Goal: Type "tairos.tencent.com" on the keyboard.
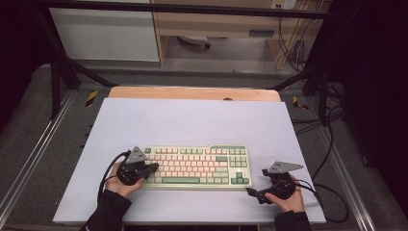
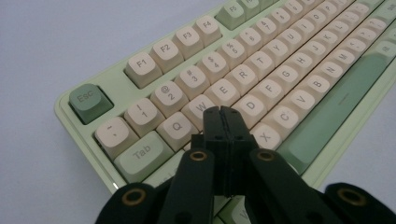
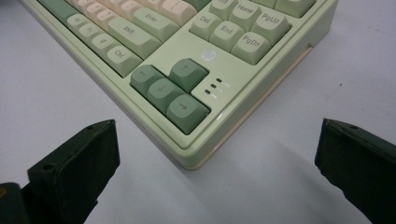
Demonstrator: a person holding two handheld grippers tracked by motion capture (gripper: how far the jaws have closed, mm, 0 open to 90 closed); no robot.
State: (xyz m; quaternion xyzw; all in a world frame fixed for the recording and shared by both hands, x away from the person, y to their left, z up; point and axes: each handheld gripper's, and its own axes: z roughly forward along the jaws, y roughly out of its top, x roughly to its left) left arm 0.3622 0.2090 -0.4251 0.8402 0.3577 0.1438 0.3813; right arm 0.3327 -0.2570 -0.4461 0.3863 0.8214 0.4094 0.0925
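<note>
The room is dark at both sides, with a grey floor point(image 1: 29, 120) all around and a pale wood cabinet point(image 1: 216, 24) at the back. Black cables point(image 1: 293, 48) hang down next to the cabinet. A black metal frame point(image 1: 62, 67) stands around the bench. The bench point(image 1: 192, 120) has a big, flat, light purple top, and a strip of bare wood shows along its far edge.

The keyboard point(image 1: 197, 166) lies flat near the front edge of the bench, about in the middle. It is pale green with cream keys and some darker green keys.

The left gripper point(image 2: 223, 111) is over the left end of the keyboard. Its two black jaws are pressed tight together with nothing between them, and their tips are right over the keys by W and S. The right gripper point(image 3: 217, 154) is just beside the front right corner of the keyboard, near the arrow keys point(image 3: 170, 88). Its jaws are spread wide apart and hold nothing.
</note>
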